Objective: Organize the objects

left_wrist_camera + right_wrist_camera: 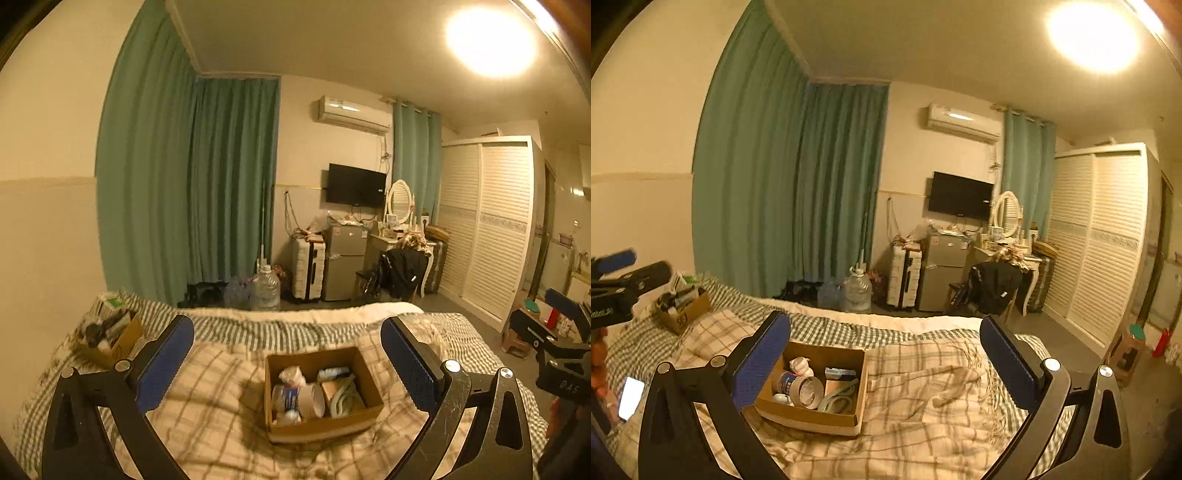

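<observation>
A small open cardboard box [325, 424] sits on the plaid blanket, holding a tape roll [312, 400], a small bottle [284, 398], a crumpled white piece and a pale hose-like loop. In the right wrist view the same box [805, 417] lies low and left, partly behind my left finger pad [764, 358]. My left gripper [288, 354] hangs above and before the box, open, with nothing between its jaws. My right gripper [886, 362] is open and empty too, to the right of the box. Each gripper shows in the other's view: the right gripper [535, 310], the left gripper [639, 267].
A second cardboard box [683, 314] full of dark items stands at the bed's far left corner by the wall. A lit phone [629, 397] lies at the bed's left edge. Beyond the bed are a water jug [266, 288], a suitcase, a small fridge, a chair and a wardrobe [487, 221].
</observation>
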`<state>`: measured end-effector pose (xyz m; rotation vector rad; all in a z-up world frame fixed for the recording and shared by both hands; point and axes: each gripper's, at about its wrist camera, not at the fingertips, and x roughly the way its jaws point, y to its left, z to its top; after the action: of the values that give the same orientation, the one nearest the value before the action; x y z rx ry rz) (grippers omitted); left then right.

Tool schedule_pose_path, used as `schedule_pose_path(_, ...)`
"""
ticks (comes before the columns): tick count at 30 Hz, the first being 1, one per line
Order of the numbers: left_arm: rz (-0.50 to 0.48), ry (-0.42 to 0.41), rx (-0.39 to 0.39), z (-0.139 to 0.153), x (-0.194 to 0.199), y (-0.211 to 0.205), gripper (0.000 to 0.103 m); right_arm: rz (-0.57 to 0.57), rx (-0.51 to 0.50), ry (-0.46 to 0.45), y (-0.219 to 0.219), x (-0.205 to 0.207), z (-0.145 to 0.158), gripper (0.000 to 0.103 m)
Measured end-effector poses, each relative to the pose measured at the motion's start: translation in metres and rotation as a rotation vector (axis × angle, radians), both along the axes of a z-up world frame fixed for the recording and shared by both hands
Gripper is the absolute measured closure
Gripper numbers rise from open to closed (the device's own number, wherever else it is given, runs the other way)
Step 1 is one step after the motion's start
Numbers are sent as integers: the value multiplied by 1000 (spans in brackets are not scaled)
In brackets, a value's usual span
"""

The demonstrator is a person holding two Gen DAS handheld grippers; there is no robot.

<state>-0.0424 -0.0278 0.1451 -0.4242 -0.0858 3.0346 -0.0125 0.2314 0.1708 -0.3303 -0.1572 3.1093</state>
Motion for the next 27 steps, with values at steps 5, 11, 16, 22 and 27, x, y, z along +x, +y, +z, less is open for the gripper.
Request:
schedule_pose_path(5, 51, 18, 22, -42, 25, -8, 0, -9, -90, -32, 2, 8, -41, 0)
schedule_pose_path(11, 108, 107, -105, -105, 30, 9, 0, 16, -59, 3, -10, 8, -84, 0)
schedule_pose_path(16, 113, 41, -116, -141, 28, 9, 0, 37, -37, 21, -11, 4, -118, 0)
schedule_pose_path(22, 93, -13, -40, -149, 29, -1, 0, 3, -3, -21, -8, -7, -142, 0)
schedule_pose_path(27, 58, -21, -33, -151, 33, 0, 0, 17, -33, -49, -6, -11, -146, 0)
